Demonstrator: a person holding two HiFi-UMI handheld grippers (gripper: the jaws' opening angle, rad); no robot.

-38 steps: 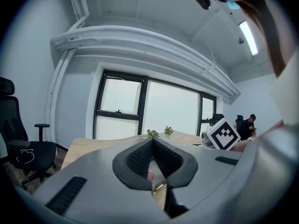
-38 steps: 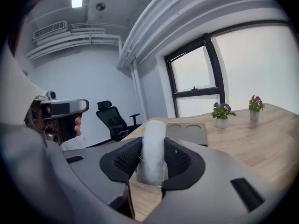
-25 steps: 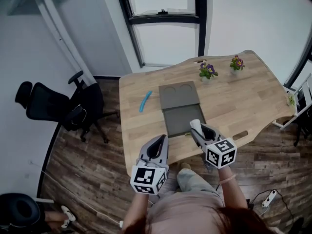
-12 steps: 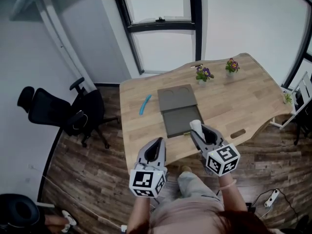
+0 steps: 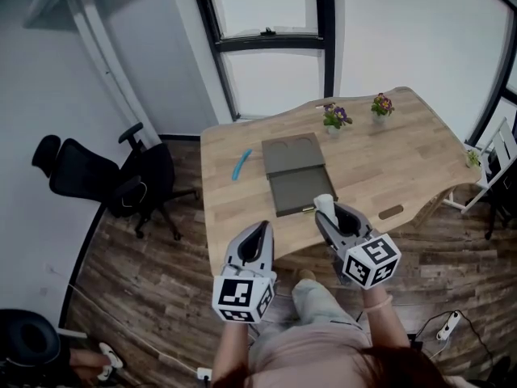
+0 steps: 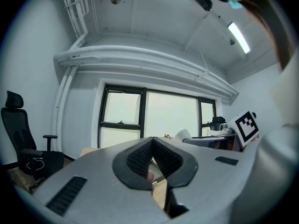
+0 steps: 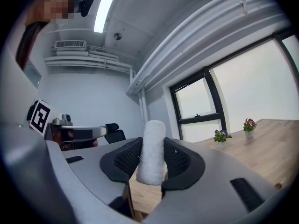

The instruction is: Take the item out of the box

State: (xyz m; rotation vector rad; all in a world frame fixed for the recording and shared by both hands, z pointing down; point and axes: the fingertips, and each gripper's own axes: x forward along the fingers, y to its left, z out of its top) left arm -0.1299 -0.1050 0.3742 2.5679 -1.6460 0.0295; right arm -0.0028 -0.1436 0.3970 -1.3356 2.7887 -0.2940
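A black wheeled office chair (image 5: 105, 180) stands on the dark wood-plank floor (image 5: 153, 289), well off to the left of the left gripper (image 5: 262, 228). Ahead of that gripper and a little to its left, a slim light-blue curved object (image 5: 240, 166) lies on the pale wooden table (image 5: 388, 164). The left gripper hangs over the floor just short of the table's near edge, its jaws pressed together with nothing between them.

Ahead of both grippers, nearer the right one, a flat grey box (image 5: 295, 191) lies open on the table, its lid folded back on the far side and showing two round recesses.

The right gripper (image 5: 327, 215) is clamped on an upright white fuzzy cylinder (image 7: 153, 150), the pads pressing its sides. The cylinder is out of the box, raised near the box's near right corner at the table edge.

Far ahead and to the right of this gripper, two small potted flowering plants (image 5: 334, 118) stand near the table's far edge, in front of a dark-framed window (image 5: 266, 31) in a white wall. A white power strip (image 5: 447, 326) lies on the floor to the gripper's right.
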